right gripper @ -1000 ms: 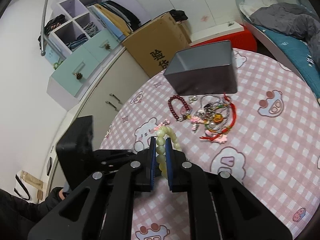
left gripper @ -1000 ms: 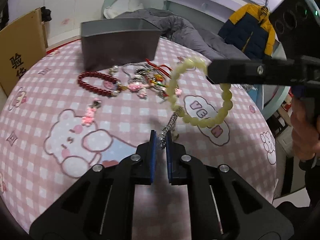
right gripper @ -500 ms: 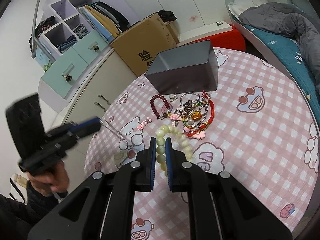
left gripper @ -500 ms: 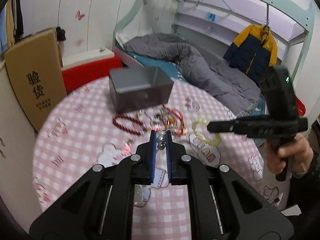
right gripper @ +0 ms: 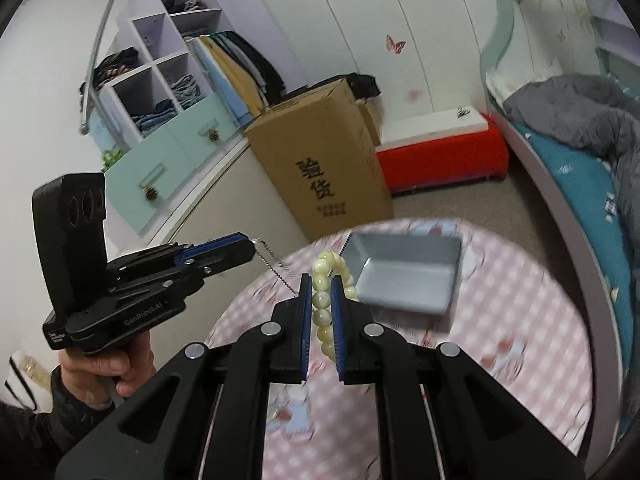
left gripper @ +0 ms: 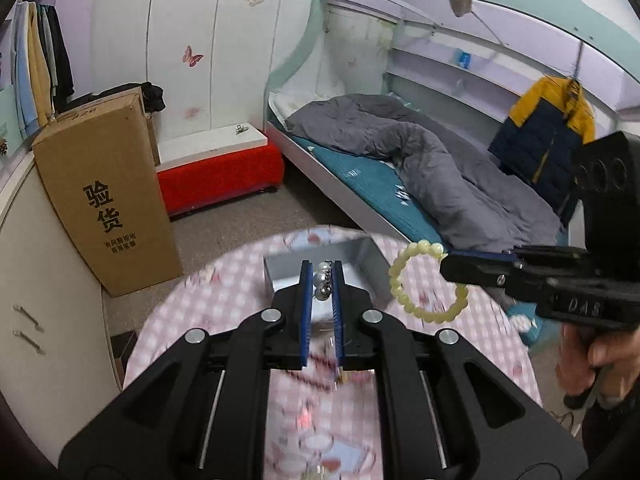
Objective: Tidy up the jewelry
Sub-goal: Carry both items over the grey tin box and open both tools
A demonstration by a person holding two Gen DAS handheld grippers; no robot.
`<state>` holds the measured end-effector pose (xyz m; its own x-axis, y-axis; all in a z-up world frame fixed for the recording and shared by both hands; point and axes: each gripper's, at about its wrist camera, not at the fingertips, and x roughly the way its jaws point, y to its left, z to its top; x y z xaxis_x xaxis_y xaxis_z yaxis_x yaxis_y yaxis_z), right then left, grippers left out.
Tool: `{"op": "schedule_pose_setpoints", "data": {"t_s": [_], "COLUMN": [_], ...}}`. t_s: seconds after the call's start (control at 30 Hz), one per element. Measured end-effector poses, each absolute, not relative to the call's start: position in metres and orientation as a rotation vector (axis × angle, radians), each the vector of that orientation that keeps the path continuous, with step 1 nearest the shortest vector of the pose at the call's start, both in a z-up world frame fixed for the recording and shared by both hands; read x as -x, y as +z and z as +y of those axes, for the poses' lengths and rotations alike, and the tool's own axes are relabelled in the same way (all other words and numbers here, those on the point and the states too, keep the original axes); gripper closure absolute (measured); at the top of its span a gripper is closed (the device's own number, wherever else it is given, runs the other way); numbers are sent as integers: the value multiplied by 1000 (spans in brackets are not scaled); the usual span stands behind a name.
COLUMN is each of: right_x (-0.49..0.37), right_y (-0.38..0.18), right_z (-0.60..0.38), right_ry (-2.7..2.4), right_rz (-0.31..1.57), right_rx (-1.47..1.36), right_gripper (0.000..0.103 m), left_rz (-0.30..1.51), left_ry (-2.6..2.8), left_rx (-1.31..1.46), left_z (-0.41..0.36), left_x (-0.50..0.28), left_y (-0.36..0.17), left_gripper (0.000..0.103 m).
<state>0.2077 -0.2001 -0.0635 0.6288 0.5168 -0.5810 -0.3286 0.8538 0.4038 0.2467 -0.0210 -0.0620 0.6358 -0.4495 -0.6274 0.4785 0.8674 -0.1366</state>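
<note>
My left gripper (left gripper: 322, 285) is shut on a silver chain with pearl beads (left gripper: 322, 280), held high above the round pink checked table (left gripper: 192, 308). In the right wrist view the left gripper (right gripper: 250, 245) shows at the left with the chain (right gripper: 276, 268) hanging from its tip. My right gripper (right gripper: 322, 300) is shut on a pale yellow-green bead bracelet (right gripper: 322, 308). In the left wrist view the bracelet (left gripper: 424, 280) hangs as a ring from the right gripper (left gripper: 444, 266). An open grey box (right gripper: 406, 276) sits on the table's far side; it also shows behind the left fingers (left gripper: 360, 252).
A tall cardboard box (right gripper: 324, 160) stands on the floor beyond the table, beside a cream cabinet (right gripper: 224, 184). A red bench (left gripper: 216, 176) and a bed with a grey quilt (left gripper: 420, 160) lie farther back. The remaining jewelry on the table is blurred and mostly hidden by the grippers.
Both grippers have risen well above the table with their jewelry and tilted up, so the room fills the views. The grey box now shows its open inside.
</note>
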Motion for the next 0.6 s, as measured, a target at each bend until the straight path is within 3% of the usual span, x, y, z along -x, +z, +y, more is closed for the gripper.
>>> {"op": "schedule_pose_setpoints", "data": {"t_s": [0.4,0.43,0.5,0.53,0.57,0.6], "right_x": [-296,-296,-295,-292,-288,-285], "right_y": [-131,-136,-140,-140,-138,-135], "right_z": [-212,-216,-220,-222,-223,-226], "right_ry": [356,337,316,292,277,275], "right_rz": [933,943,948,935,905,887], "right_rx": [-279,-287,-298,-290,-283,-290], "right_gripper": [92,88,61,23,8,8], "left_rz": [857,875,909,913,916,900], "left_ry": [-472,-457,-420,-406,-376,-294], "left_rx": [-60,-66,-63,-68,-85,-121], "left_z": [-59,-60,-58,-56,-55,-54], "left_x": [-330,-332,-336,-336,-335,-332], "left_y": [-95,-98,-106,-107,-108,-107], "left_gripper": [93,93,90,66,38,8]}}
